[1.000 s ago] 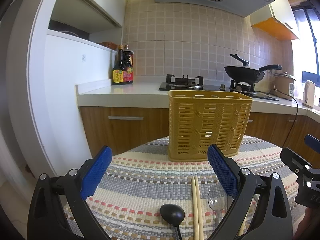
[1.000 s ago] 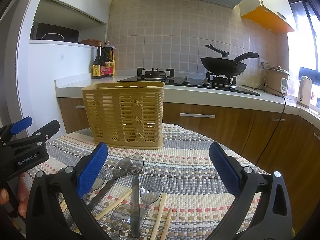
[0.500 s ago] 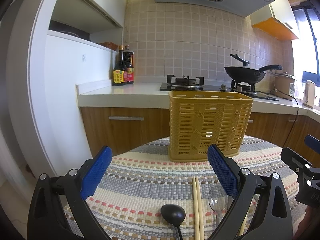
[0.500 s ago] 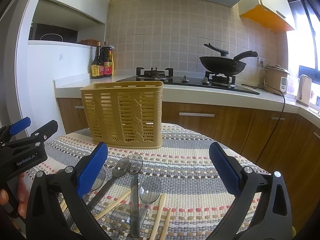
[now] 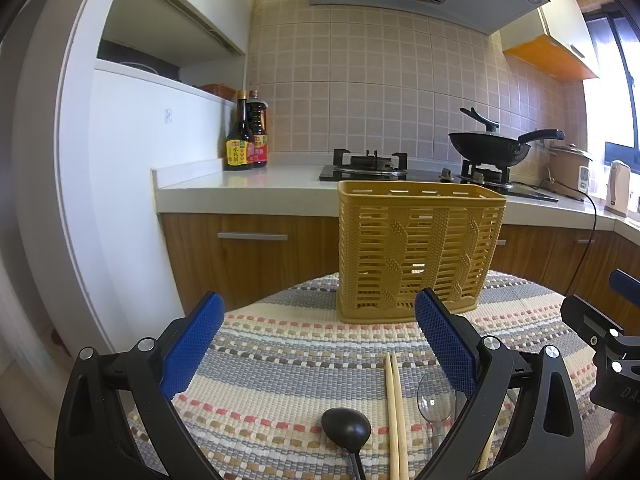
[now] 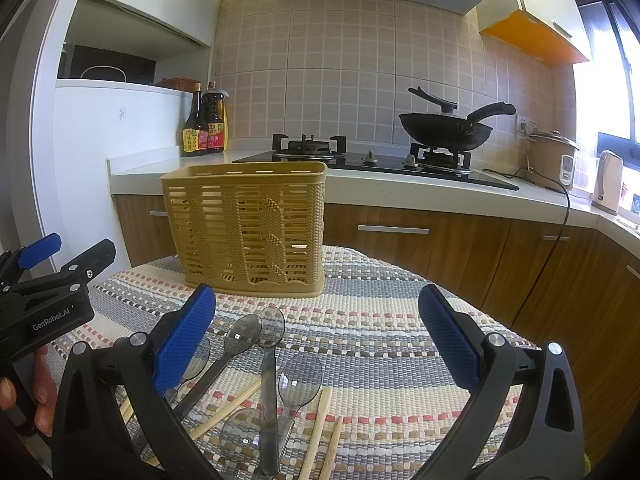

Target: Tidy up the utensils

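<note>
Both pairs of jaws stand spread wide with nothing between the blue pads: the left gripper [image 5: 316,340] fills the bottom of the left wrist view, and the right gripper [image 6: 316,336] fills the bottom of the right wrist view. Both hover over a striped woven mat [image 5: 304,344] that covers the lower half of each frame. At the far edge of the mat, centre right in the left view and centre left in the right view, a tan slatted basket [image 5: 420,256] stands upright, its open top up and its long side facing the cameras. Near the bottom centre of the left view a pair of chopsticks [image 5: 394,412] lie side by side, touching, their long axis running from the bottom edge up toward the basket. Just left of them is a black ladle [image 5: 346,432], bowl toward the basket and handle toward the bottom edge. Just right of them is a clear spoon [image 5: 436,394], bowl also toward the basket, partly hidden by the gripper's finger. In the right view, lower left of centre, several clear spoons [image 6: 300,378] and more chopsticks [image 6: 316,432] lie in a loose, overlapping heap, mostly pointing up the frame.
</note>
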`<state>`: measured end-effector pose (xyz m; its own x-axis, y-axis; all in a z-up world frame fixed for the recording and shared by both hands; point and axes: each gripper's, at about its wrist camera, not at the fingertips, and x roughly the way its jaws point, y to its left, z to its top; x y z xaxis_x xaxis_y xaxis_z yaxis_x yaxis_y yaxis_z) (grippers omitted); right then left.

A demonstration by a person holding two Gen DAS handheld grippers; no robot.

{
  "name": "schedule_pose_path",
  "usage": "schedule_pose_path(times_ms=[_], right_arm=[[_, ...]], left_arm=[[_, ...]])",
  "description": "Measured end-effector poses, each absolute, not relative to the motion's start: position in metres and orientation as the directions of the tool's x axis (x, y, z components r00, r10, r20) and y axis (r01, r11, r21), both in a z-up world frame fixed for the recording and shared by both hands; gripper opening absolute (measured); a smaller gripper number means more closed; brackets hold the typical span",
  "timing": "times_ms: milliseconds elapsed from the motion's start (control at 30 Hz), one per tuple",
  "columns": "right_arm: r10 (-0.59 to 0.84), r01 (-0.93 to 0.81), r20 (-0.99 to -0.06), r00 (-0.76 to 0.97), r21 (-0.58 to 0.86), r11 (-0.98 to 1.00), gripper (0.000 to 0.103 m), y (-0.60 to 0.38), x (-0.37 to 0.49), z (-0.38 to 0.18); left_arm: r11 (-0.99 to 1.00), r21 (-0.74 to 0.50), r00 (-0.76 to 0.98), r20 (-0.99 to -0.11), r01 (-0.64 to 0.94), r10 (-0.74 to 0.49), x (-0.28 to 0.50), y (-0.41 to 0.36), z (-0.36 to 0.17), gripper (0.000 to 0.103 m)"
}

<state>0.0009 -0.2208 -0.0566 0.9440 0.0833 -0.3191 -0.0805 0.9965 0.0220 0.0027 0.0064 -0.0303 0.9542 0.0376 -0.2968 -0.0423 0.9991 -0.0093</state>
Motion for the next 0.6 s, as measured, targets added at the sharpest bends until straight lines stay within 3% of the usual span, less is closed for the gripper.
schedule_pose_path(times_ms=[367, 467, 533, 600], right_arm=[[-0.036, 0.047, -0.332, 0.943, 0.025, 0.999, 0.097, -0.234, 0.006, -0.057], [-0.038, 0.054, -0.354, 0.935, 0.037, 0.998, 0.097, -0.239, 0.010, -0.058], [-0.054, 0.066, -0.401, 0.914, 0.016, 0.998, 0.097, -0.237, 0.016, -0.061], [-0.066, 0.082, -0.444, 0.893, 0.017, 0.996, 0.097, -0.239, 0.021, -0.060]], left_arm=[[0.997, -0.041, 0.951, -0.307, -0.062, 0.047, 0.006, 0.016, -0.029, 0.093], [0.985, -0.160, 0.924, -0.382, -0.059, -0.006, 0.013, 0.039, -0.025, 0.093], [0.972, -0.234, 0.894, -0.435, -0.001, -0.104, 0.020, 0.053, -0.023, 0.093], [0.961, -0.266, 0.826, -0.522, 0.079, -0.212, 0.032, 0.059, -0.021, 0.078]])
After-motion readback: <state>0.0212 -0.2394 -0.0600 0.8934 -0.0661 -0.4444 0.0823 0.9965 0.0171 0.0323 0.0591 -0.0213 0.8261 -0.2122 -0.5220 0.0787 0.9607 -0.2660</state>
